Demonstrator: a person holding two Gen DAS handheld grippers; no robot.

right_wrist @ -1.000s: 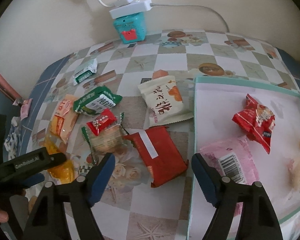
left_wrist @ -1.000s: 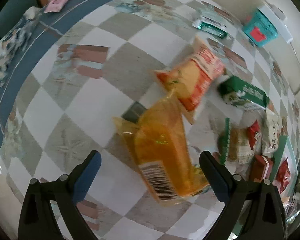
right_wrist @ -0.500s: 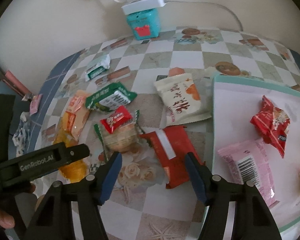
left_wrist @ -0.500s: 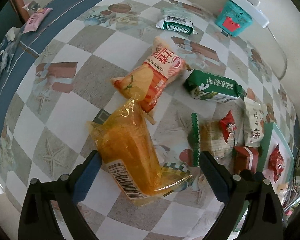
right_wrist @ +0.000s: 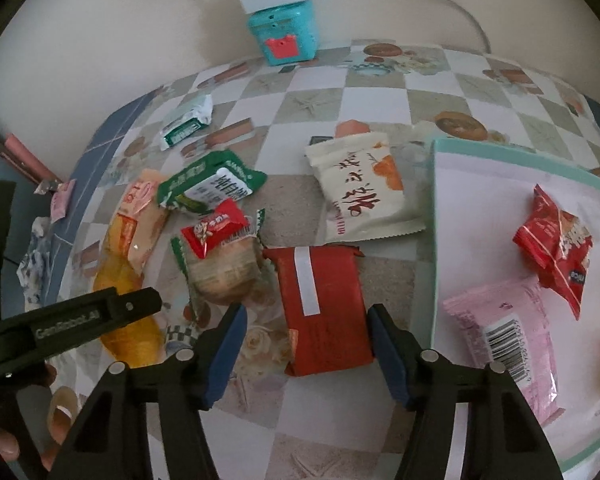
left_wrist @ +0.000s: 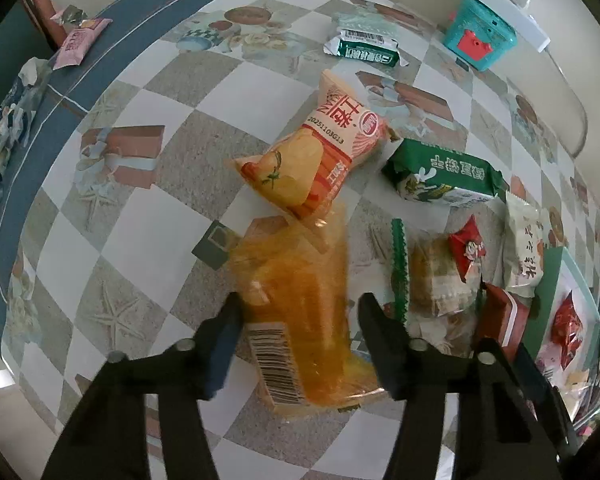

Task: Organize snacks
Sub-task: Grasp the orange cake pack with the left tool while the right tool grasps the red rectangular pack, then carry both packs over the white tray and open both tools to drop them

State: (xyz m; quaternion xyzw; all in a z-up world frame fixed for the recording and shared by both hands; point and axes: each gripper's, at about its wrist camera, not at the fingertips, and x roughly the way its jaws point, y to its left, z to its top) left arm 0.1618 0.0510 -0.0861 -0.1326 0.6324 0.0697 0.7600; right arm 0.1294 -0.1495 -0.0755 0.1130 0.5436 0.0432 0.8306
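Tray (right_wrist: 434,240): red packet (right_wrist: 556,240) and pink packet (right_wrist: 508,336) inside; right side cut off. Left gripper (left_wrist: 298,316) clamped on orange bag (left_wrist: 300,320), at table (left_wrist: 112,240) near edge. Right gripper (right_wrist: 304,328) apart, straddling red pack (right_wrist: 324,304) beside tray. Other snacks crowd together; bare checks behind.

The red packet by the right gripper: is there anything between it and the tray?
No. In the right wrist view, only bare checkered tablecloth lies between the red packet and the tray edge.
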